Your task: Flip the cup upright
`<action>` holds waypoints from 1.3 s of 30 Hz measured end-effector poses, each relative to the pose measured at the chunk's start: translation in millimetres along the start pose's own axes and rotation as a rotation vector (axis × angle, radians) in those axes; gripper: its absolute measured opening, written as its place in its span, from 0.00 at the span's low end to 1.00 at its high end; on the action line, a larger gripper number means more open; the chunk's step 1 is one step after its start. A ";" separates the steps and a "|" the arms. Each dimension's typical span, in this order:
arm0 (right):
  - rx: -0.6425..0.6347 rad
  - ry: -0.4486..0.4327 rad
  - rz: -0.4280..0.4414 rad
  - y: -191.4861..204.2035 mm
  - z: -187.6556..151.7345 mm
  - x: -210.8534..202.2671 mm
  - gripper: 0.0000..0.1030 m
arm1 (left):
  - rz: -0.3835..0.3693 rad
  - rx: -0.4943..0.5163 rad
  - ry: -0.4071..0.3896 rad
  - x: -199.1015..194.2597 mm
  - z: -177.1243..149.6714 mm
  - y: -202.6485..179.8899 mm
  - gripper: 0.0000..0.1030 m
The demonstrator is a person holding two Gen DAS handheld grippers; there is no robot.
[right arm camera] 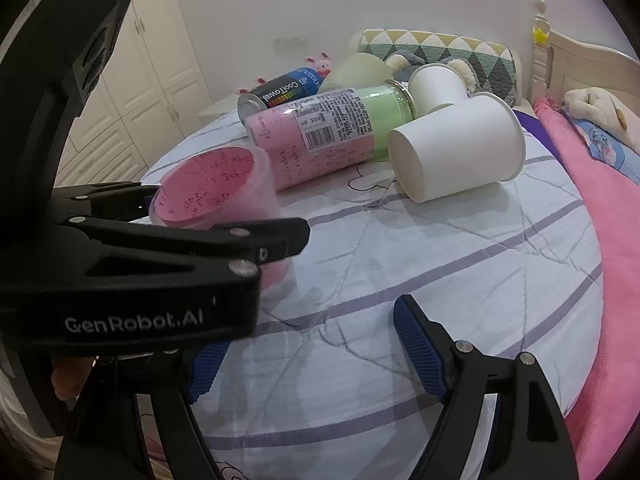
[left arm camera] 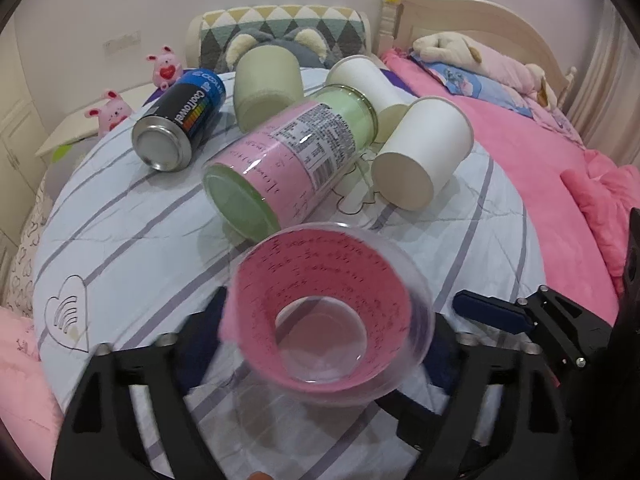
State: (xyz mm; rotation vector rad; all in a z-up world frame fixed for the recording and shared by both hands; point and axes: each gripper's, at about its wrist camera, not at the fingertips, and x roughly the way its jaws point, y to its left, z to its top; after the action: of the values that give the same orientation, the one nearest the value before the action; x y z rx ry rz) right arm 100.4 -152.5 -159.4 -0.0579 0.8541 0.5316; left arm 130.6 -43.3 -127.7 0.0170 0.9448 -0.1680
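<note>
**On the bed: left tongs clamp the cup, right tongs wide and empty**

On a bed with a striped white quilt [right arm camera: 440, 264]; pink blanket [right arm camera: 616, 240] to the right of both tongs, cream headboard [left arm camera: 472, 12] and a diamond-pattern cushion [left arm camera: 280, 20] far ahead, white wardrobe [right arm camera: 132, 92] to the left in the right wrist view.

Clutter ahead of the left tongs, all lying on their sides:
- jar [left arm camera: 280, 156] with pink label, green contents, straight ahead, base just beyond the cup rim
- can [left arm camera: 180, 120], black and blue, ahead-left
- pale green cup [left arm camera: 266, 84] behind the jar
- two white paper cups [left arm camera: 424, 152] ahead-right, the nearer one touching the jar's neck area; can't tell if the rear one touches

Nothing lies between the right tongs and the quilt ahead of them.

Left tongs [left arm camera: 328, 332]: closed on the cup [left arm camera: 332, 316], clear plastic with pink paper lining, fingers on either side of its wall. The cup is tilted, mouth facing up and away from the camera; slightly motion-blurred. Can't tell whether its base touches the quilt.

Right tongs [right arm camera: 308, 352]: jaws spread wide, holding nothing, blue pads [right arm camera: 420, 348] over bare quilt, just right of the left tongs.
</note>
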 end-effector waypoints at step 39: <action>-0.018 -0.076 -0.113 46.1 2.9 -50.2 0.78 | 0.116 0.009 -0.212 -116.6 -57.8 43.5 0.98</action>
State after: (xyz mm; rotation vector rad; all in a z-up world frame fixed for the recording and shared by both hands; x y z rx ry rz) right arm 54.0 -132.9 -113.4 -0.1014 0.7666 0.4334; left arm 23.8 20.6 -70.0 0.0613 0.7290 -0.0654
